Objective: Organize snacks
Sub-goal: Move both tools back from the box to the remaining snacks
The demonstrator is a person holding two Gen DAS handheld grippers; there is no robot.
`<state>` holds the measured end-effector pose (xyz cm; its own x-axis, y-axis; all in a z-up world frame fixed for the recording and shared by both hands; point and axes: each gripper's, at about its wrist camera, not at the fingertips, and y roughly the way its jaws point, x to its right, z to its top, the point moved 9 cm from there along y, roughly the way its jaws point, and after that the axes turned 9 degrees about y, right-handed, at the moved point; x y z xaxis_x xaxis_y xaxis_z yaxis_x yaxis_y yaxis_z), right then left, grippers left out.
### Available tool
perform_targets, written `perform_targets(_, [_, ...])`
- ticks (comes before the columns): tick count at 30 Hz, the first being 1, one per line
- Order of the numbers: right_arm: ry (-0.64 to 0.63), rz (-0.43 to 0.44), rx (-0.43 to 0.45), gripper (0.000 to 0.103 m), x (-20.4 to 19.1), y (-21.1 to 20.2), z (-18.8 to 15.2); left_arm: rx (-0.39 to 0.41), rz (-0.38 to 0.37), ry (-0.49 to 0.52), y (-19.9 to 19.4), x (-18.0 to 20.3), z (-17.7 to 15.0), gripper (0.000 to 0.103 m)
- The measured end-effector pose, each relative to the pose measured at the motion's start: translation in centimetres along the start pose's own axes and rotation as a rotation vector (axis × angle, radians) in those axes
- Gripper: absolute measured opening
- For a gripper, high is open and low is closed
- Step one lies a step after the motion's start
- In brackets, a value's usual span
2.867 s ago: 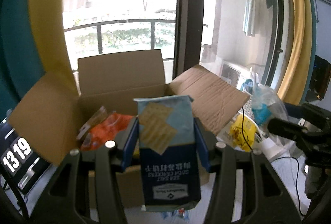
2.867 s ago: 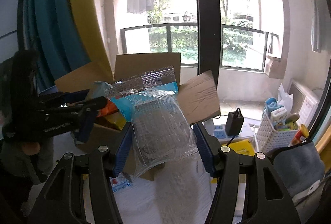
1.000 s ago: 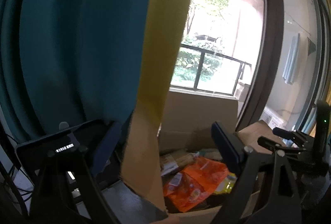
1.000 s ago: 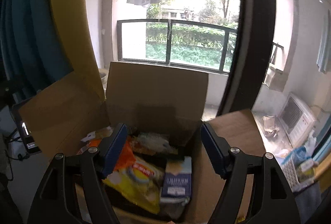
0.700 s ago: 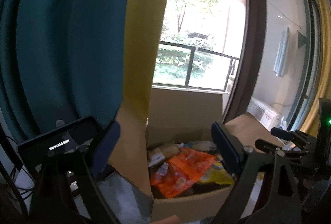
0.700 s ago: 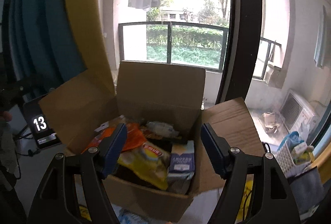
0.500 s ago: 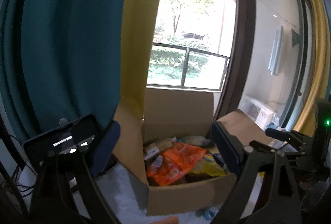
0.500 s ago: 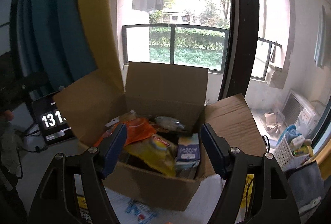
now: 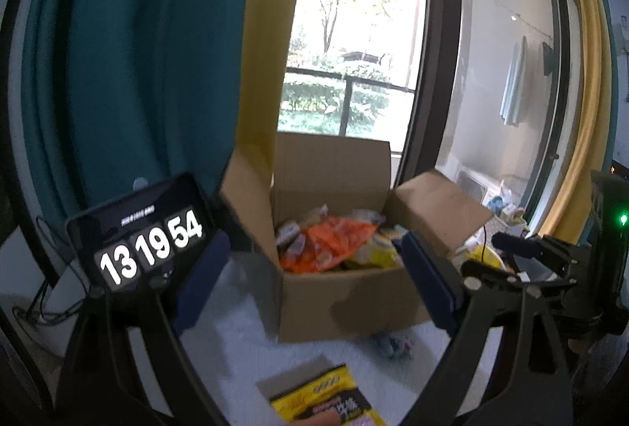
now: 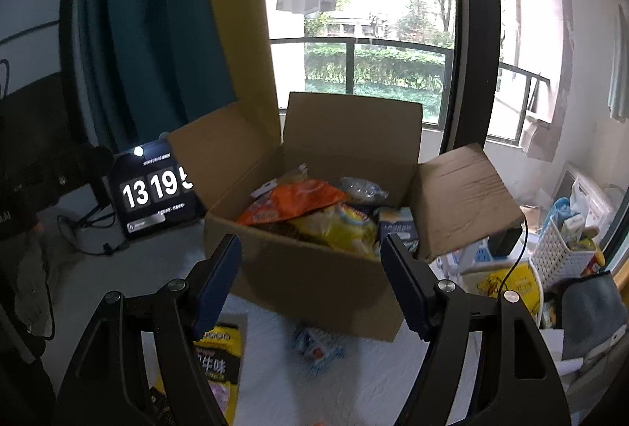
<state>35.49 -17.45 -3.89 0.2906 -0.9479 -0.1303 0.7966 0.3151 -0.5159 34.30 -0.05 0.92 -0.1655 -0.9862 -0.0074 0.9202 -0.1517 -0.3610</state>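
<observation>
Left wrist view: the left gripper (image 9: 310, 276) has its jaws wide apart with nothing between them. Past them the cardboard box (image 9: 346, 296) stands open on the white worktop (image 9: 236, 327), toward its far edge, filled with snacks; an orange bag (image 9: 334, 241) lies on top, and the packets under it are too jumbled to tell apart. A yellow and black packet (image 9: 326, 402) at the worktop's near edge is cut off by the frame bottom. A small crumpled wrapper (image 9: 393, 341) beside the box's near wall is blurred. The clock display (image 9: 145, 233) at the left has its lower corner hidden behind a finger. The other gripper shows at the right, partly cut off.

Right wrist view: the right gripper (image 10: 310, 280) is likewise spread open and empty. The same box (image 10: 314, 276) sits ahead, with the orange bag (image 10: 295, 202), a yellow bag (image 10: 338, 225) and a blue cracker box (image 10: 397, 225) standing inside. The box's left flap hides the last digits of the clock (image 10: 153, 190). A yellow packet (image 10: 220, 359) lies half behind the left finger, and a blue wrapper (image 10: 318, 343) is smeared.

Compared with about three seconds ago, the cracker box has left the left jaws and the clear packet the right; both views have pulled back from the box since a second ago, so the worktop in front of it now shows.
</observation>
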Motion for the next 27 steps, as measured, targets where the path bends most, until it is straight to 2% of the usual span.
perform_targets(8, [-0.029, 0.021, -0.009, 0.076, -2.0, -1.8, -2.4, -0.01, -0.02, -0.002, -2.8, -0.4, -3.2, 0.091])
perform_targets(13, [-0.022, 0.02, -0.041, 0.076, -2.1, -1.4, -4.3, -0.049, -0.003, -0.007, -3.6, -0.9, -5.8, 0.091])
perform_targets(19, [0.011, 0.013, -0.086, 0.076, -0.8, 0.3, -6.5, -0.131, 0.018, -0.02, -2.1, -1.7, -9.1, 0.091])
perform_targets(27, [0.053, 0.018, -0.171, 0.076, 0.9, 4.3, -9.6, -0.235, -0.008, -0.072, 1.2, -1.4, -13.2, 0.091])
